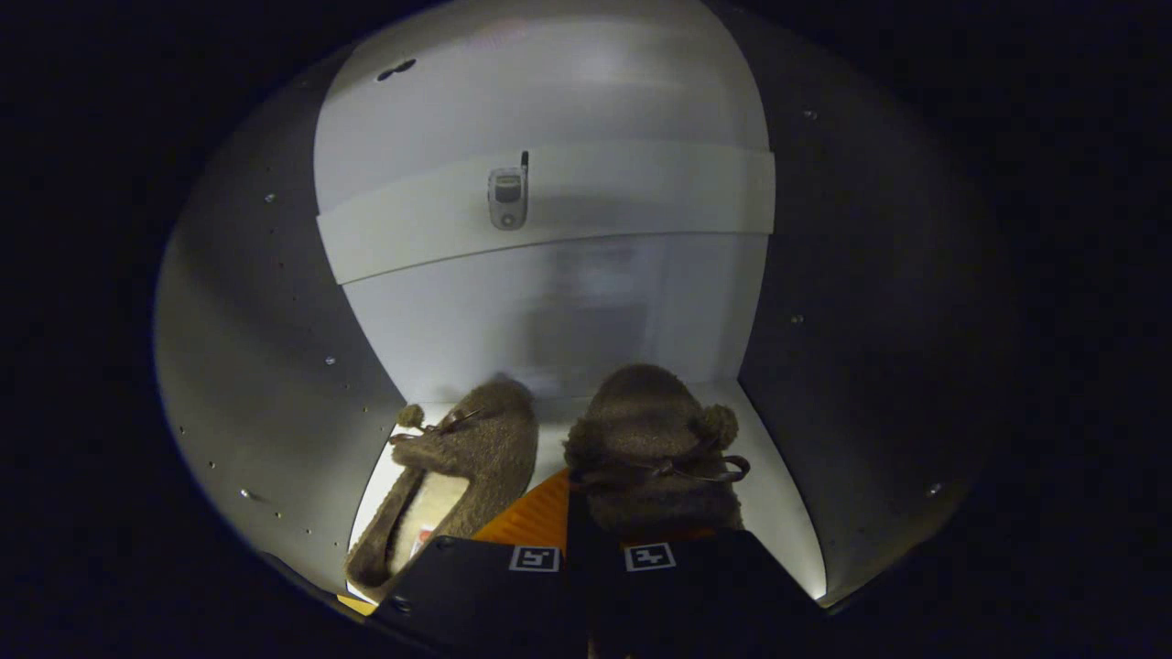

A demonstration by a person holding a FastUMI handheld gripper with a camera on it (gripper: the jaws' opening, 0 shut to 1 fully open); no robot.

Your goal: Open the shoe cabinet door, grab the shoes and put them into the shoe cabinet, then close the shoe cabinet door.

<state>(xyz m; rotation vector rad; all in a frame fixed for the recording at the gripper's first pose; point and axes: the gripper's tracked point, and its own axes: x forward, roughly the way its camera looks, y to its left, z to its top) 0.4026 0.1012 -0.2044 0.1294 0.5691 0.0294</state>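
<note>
The gripper [591, 549] is inside the shoe cabinet [265, 348], its fingers nearly together around the heel of the right slipper [652, 448]. Whether both fingers press on it cannot be told.

The right slipper sits on the cabinet floor [778, 494] near the rear panel [568, 311]. The left slipper [458, 476] lies just beside it, toward the left wall.

Risk: a sideways withdrawal could snag the bow lace [668, 470] and drag the slipper forward, where it would block the door.

Both slippers point toes toward the rear panel. Their long axes run front to back, with the left slipper angled slightly.
</note>
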